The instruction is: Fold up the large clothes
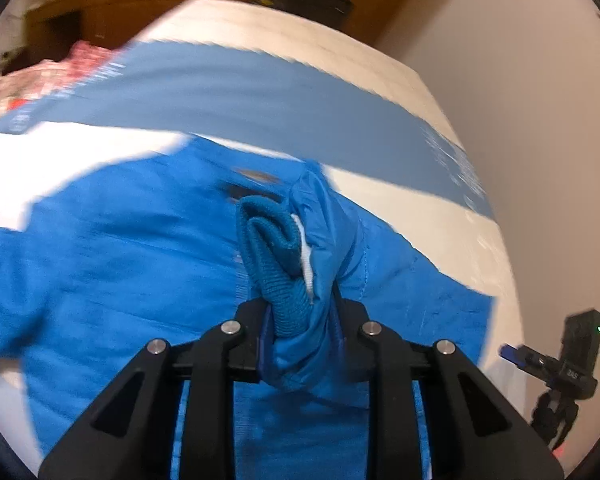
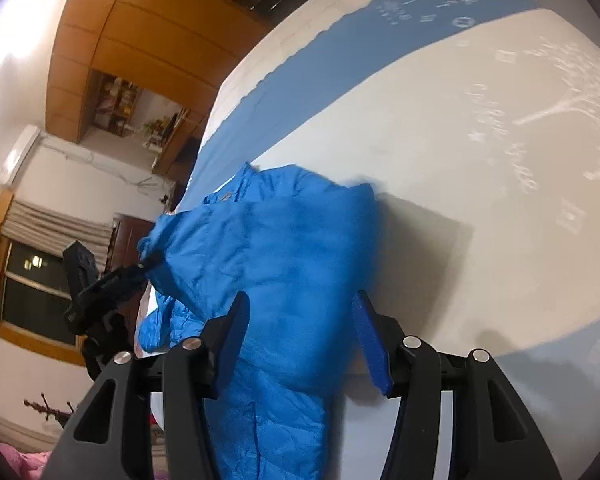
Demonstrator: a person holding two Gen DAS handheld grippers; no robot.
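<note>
The left hand-held gripper (image 1: 300, 320) is clenching the blue jacket (image 1: 140, 260) by its knit cuff (image 1: 278, 264); the right hand-held gripper (image 2: 300, 344) is standing half-open, released, over the jacket, whose far edges are blurring.

A white bed (image 2: 440, 152) with a broad blue stripe (image 1: 260, 96) fills the room. Patterned pink bedding (image 1: 40, 80) lies at its far left corner. Orange wooden cabinets (image 2: 112, 36) line the wall, beside a dark window (image 2: 32, 280) and an air conditioner (image 2: 20, 154).

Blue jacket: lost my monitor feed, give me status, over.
Left gripper shut on blue jacket, cuff bunched between pads. Right gripper open over it, holding nothing. Bed around it bare.
</note>
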